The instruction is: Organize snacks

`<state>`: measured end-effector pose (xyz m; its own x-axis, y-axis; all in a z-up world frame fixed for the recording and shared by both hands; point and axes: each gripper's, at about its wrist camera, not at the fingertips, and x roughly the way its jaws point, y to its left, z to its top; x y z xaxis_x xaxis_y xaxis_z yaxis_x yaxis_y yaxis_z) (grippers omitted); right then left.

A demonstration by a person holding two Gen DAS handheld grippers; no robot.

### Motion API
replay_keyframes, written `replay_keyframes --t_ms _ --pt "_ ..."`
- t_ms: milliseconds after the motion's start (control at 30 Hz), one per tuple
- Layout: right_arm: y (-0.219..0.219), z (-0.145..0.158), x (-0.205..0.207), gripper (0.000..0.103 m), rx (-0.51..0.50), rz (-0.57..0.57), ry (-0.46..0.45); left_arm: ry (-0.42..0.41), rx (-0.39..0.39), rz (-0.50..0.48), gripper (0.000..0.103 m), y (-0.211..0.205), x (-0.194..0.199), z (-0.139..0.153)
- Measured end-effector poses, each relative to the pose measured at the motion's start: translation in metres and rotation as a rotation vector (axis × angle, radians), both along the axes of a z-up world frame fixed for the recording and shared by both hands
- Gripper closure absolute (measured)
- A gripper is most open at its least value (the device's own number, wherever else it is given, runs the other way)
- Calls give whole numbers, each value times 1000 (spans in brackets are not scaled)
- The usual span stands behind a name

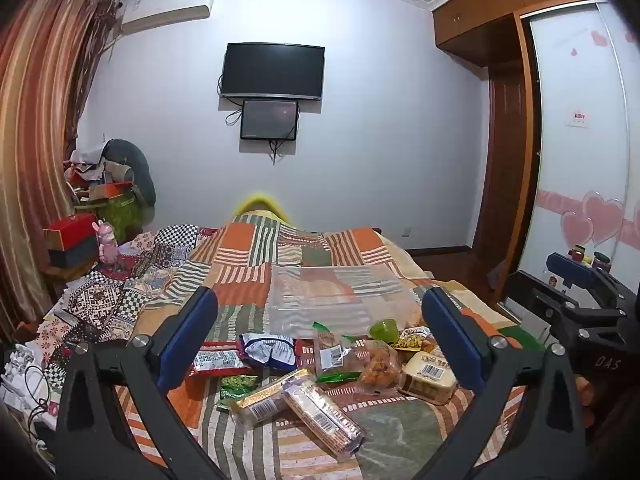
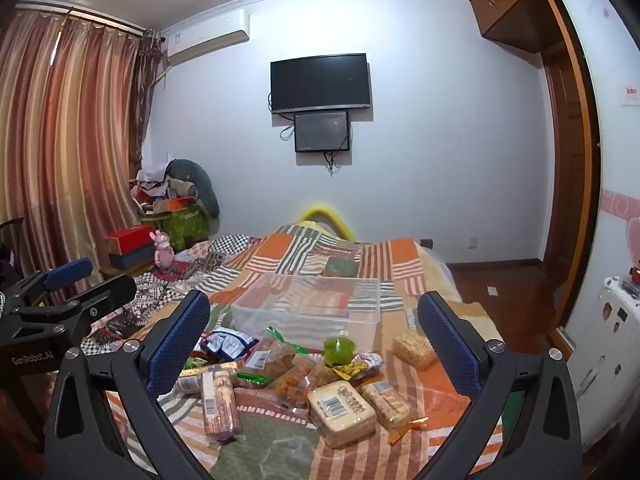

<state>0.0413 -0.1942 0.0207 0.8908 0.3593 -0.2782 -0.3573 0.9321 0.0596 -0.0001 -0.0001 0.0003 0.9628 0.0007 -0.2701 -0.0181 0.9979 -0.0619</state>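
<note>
A pile of packaged snacks lies on the patchwork bedspread [image 1: 248,256]: two long biscuit packs [image 1: 320,412], a blue-white packet [image 1: 268,350], a red packet [image 1: 218,360], a green jelly cup [image 1: 384,329] and a beige cake pack [image 1: 428,376]. A clear plastic box [image 1: 340,296] sits just behind them. My left gripper [image 1: 320,312] is open and empty above the pile. My right gripper [image 2: 314,320] is open and empty too, over the cake pack [image 2: 342,412], the biscuit pack [image 2: 218,404], the jelly cup [image 2: 339,350] and the clear box [image 2: 308,304].
A cluttered side table with red and dark boxes [image 1: 70,236] and a pink toy [image 1: 107,246] stands left of the bed. Curtains [image 2: 68,128] hang at left. A wardrobe [image 1: 508,120] stands at right. A wall TV [image 1: 273,71] faces the bed.
</note>
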Motion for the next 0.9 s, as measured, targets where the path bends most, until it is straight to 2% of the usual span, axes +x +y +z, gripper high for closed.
replay_keyframes --t_ms 300,333,900 --pt "1 0 0 0 -1 0 -8 -21 20 5 0 -9 -6 6" --pt "-3 2 0 0 3 -3 0 -8 -10 11 0 -1 -4 4" --pt "-5 6 -7 0 27 -11 -16 -23 6 16 0 -2 -11 8"
